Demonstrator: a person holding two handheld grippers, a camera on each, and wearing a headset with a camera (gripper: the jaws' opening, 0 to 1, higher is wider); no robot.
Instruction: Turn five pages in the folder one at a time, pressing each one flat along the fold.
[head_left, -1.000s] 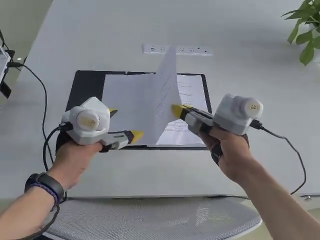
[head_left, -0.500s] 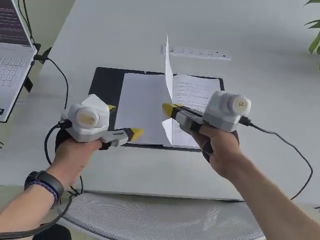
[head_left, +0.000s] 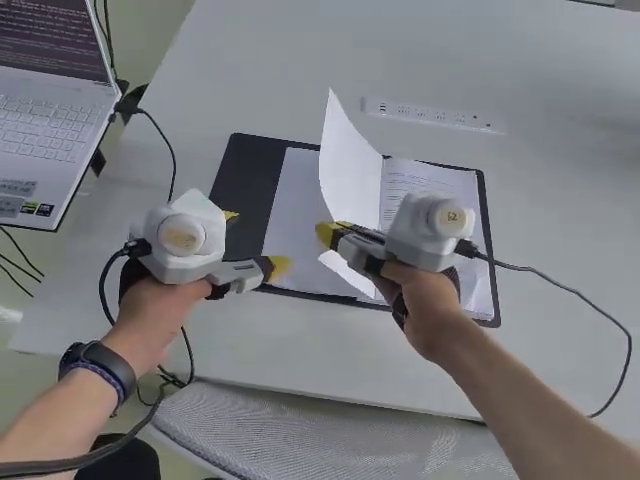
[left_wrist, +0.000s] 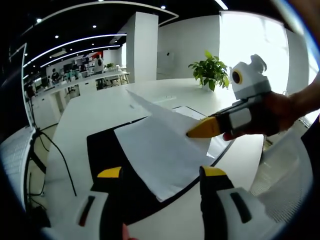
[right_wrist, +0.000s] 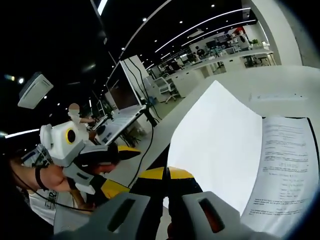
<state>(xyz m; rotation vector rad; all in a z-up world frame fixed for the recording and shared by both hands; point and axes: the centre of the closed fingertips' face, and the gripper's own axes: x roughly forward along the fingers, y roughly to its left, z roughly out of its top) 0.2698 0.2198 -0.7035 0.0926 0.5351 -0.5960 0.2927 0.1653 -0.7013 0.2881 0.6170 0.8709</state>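
While the right gripper (head_left: 330, 236) had its jaws closed on the lower edge of a white page (head_left: 350, 165), the sheet stood raised above the open black folder (head_left: 245, 175) on the white desk (head_left: 300, 60). Near the folder's front left edge, the left gripper (head_left: 252, 241) hovered with jaws wide apart, gripping nothing.

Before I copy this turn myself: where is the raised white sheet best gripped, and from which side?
Pinch the raised white paper sheet at its free edge near the front corner, coming from the right of the black folder. It stands curled above the fold, so that edge is clear of the stack.
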